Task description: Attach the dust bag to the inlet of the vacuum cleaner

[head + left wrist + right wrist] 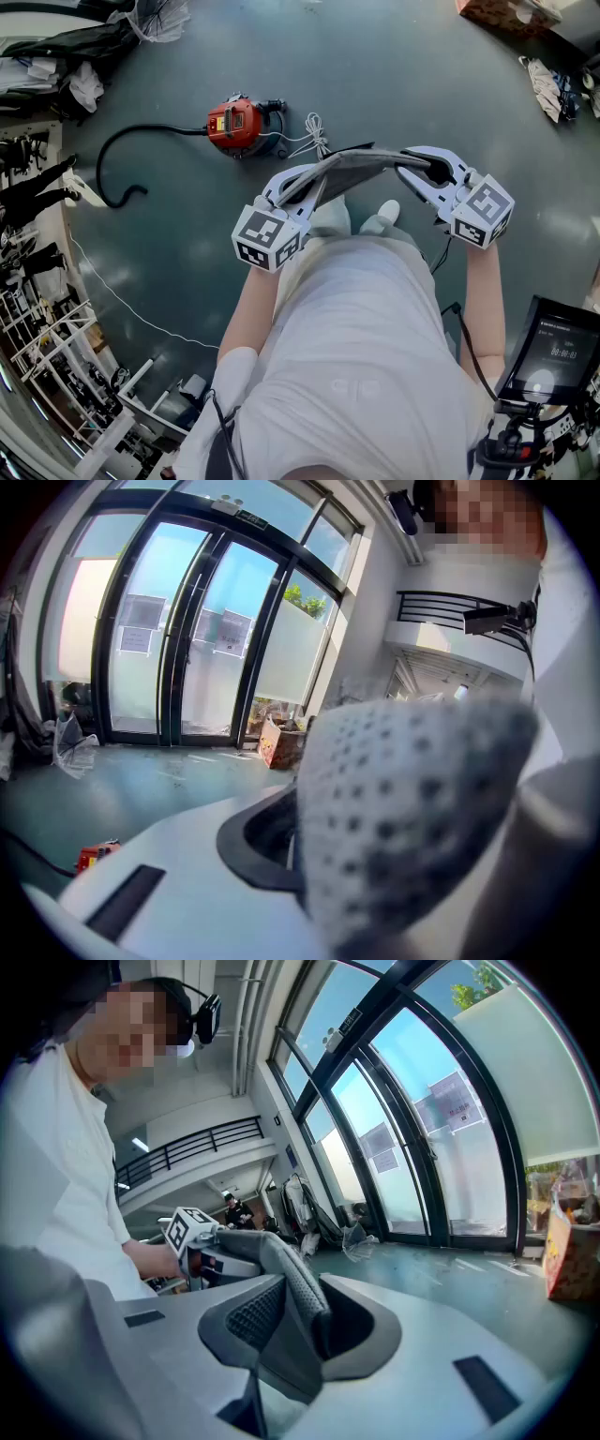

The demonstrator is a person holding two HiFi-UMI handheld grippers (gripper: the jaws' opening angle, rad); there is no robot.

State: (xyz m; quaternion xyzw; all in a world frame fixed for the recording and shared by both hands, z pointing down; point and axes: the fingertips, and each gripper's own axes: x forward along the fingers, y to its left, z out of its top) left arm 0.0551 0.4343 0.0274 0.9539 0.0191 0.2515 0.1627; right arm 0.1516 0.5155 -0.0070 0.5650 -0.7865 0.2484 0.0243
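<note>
**Head view, looking steeply down.** The dust bag [354,169], grey fabric, is stretched between the two grippers in front of the person's legs, clear of the floor [422,84].

- **Left gripper [289,190]:** jaws almost together, pinching the bag's left end. In its own view the blurred, dotted fabric covers the right jaw.
- **Right gripper [429,171]:** jaws narrow, clamped on a fold at the bag's right end.
- **Vacuum cleaner [239,127]:** red, on the floor nearer its cluttered left edge, well apart from the bag. Its inlet cannot be made out.
- **Black cable [117,159]:** curls away to the left.

The bag's opening is hidden.
</note>
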